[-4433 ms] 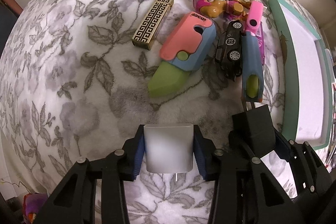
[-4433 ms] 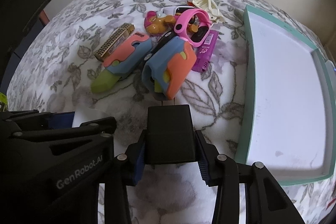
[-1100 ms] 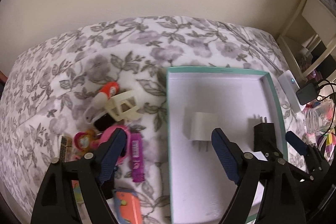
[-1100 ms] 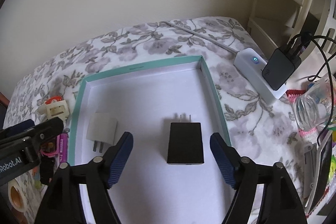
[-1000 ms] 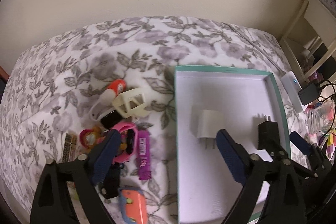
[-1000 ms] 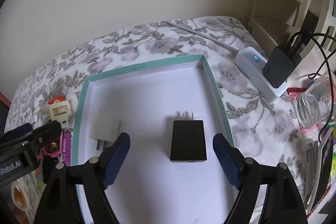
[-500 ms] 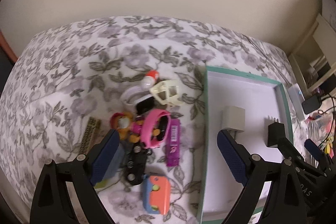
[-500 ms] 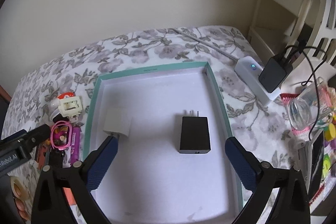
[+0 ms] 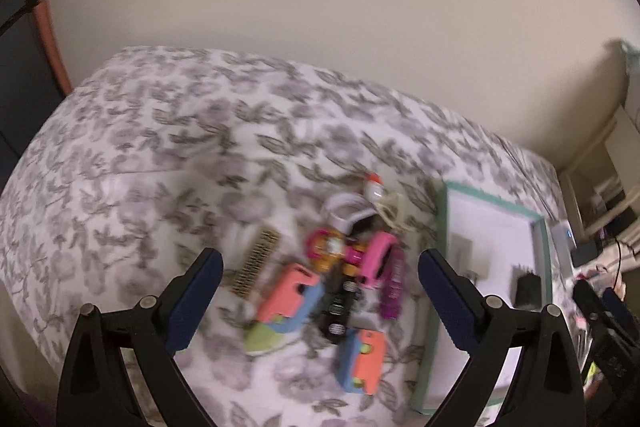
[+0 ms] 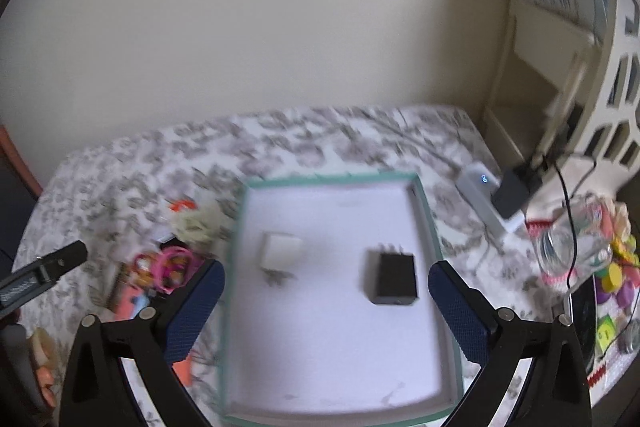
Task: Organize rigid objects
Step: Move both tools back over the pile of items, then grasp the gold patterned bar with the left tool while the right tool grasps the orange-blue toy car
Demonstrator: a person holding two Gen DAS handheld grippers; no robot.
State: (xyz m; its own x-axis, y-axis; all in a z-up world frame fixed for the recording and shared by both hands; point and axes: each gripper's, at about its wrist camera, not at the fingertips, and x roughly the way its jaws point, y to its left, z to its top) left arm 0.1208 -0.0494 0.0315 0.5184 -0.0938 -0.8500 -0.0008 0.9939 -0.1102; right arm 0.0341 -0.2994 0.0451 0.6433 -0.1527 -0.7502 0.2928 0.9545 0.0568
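Observation:
A teal-rimmed white tray (image 10: 432,223) holds a white charger (image 10: 279,251) and a black charger (image 10: 394,279). My right gripper (image 10: 326,307) is open and empty, raised above the tray's near part. My left gripper (image 9: 318,295) is open and empty, raised above a blurred pile of toys: a pink and blue toy knife (image 9: 290,297), a black toy car (image 9: 338,311), an orange and blue case (image 9: 362,355), a pink watch (image 9: 378,259), a purple stick (image 9: 394,287) and a gold patterned bar (image 9: 256,263). The tray also shows in the left wrist view (image 9: 440,259).
The floral bedspread (image 9: 160,167) covers the surface. A white power strip (image 10: 486,201) with a black adapter (image 10: 510,199) lies right of the tray. A glass jar (image 10: 572,239) and colourful clutter sit at far right. A cream shelf (image 10: 560,59) stands by the wall.
Both grippers let go of the chargers in the tray, opened and pulled up and back. The left view has swung left over the toy pile.

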